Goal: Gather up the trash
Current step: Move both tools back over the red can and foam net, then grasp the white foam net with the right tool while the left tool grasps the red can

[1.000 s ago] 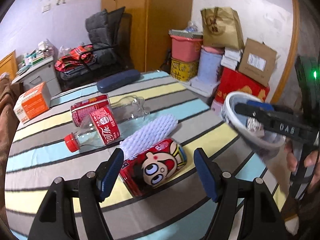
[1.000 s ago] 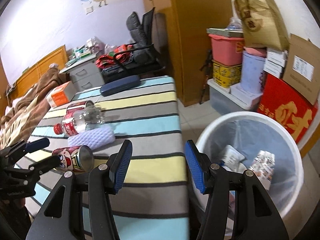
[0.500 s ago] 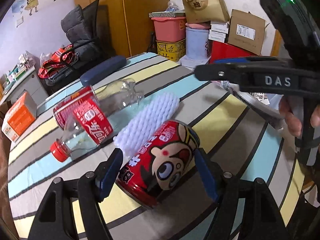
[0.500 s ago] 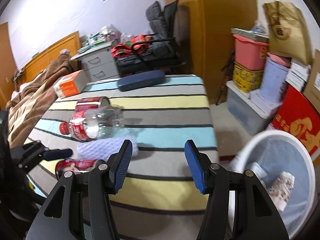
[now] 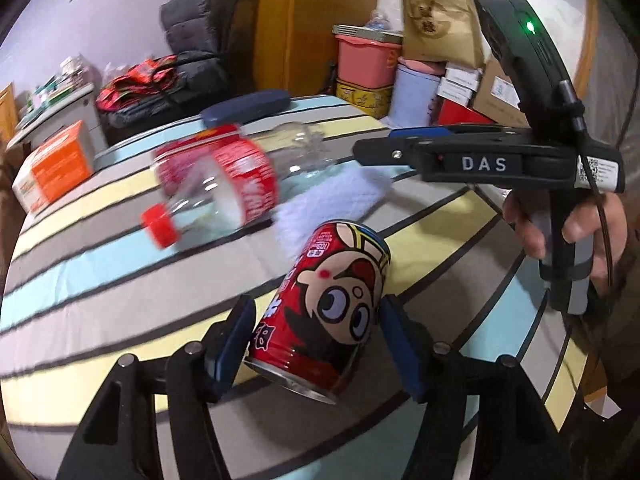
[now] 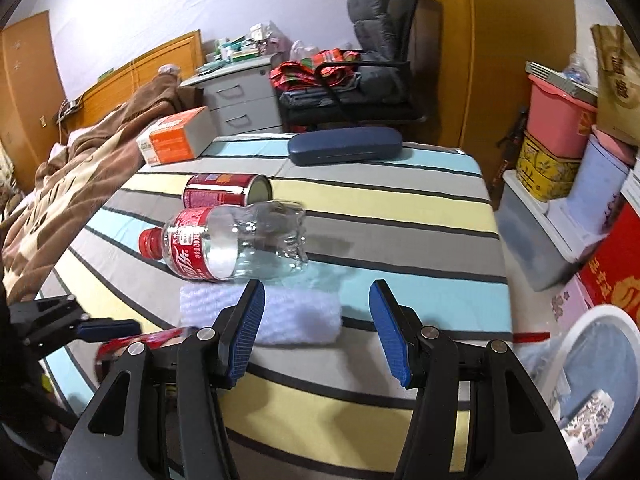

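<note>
The cartoon can lies on its side on the striped bench, right between the closing fingers of the left gripper; the pads look just short of contact. Its long axis runs away from the gripper, tilted up and right. The right gripper hangs half-open and empty above the white foam sleeve, farther from the can.

Pale lilac wall at the back, wooden wardrobe on the right. A grey drawer cabinet stands beside a dark office chair piled with clothes; what looks like a bed's brown blanket lies left.
</note>
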Motion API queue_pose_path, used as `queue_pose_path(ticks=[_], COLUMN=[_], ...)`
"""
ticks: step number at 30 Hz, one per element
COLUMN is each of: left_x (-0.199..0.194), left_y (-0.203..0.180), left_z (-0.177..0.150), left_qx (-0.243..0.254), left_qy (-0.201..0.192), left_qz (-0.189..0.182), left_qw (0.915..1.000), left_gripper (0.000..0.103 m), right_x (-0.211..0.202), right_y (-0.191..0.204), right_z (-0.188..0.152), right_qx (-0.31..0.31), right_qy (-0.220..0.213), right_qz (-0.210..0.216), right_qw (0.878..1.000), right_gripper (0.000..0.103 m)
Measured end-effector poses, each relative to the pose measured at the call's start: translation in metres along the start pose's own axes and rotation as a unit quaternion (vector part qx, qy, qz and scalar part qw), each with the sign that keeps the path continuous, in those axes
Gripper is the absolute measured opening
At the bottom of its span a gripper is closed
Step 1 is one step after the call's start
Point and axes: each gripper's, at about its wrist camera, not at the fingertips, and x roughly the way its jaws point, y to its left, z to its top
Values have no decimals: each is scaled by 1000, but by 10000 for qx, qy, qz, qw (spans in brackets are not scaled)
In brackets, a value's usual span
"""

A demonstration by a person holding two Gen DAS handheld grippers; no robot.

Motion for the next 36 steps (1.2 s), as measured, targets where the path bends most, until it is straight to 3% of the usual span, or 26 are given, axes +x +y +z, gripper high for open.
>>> queue_pose_path(ticks=[8,14,17,29,36], left_x=[-12,-12,-12,-2,5], left_y=[39,48,48,51,55], left_z=[-12,-13,-13,-5,-1], left_qx=[-712,-866,-856,-759,-860], left_qy=[-48,-60,-66,-48,-18], left_qz=[487,506,503,501,413], left_qw=[9963,9949,9950,9958,9954], left_gripper=[66,66,66,70,70], right_x=[12,13,8,25,27], right_y=[16,25,30,55,53], right_z=[-1,-7,-11,-15,-11], right_qx=[-756,-1344,-1738,-2831,-2564], right_qy=[163,381,524,522,403], right_qz=[552,807,835,-77,-107], right_qw=[9955,9869,9798,9576,9657], right_gripper=[56,56,62,65,64])
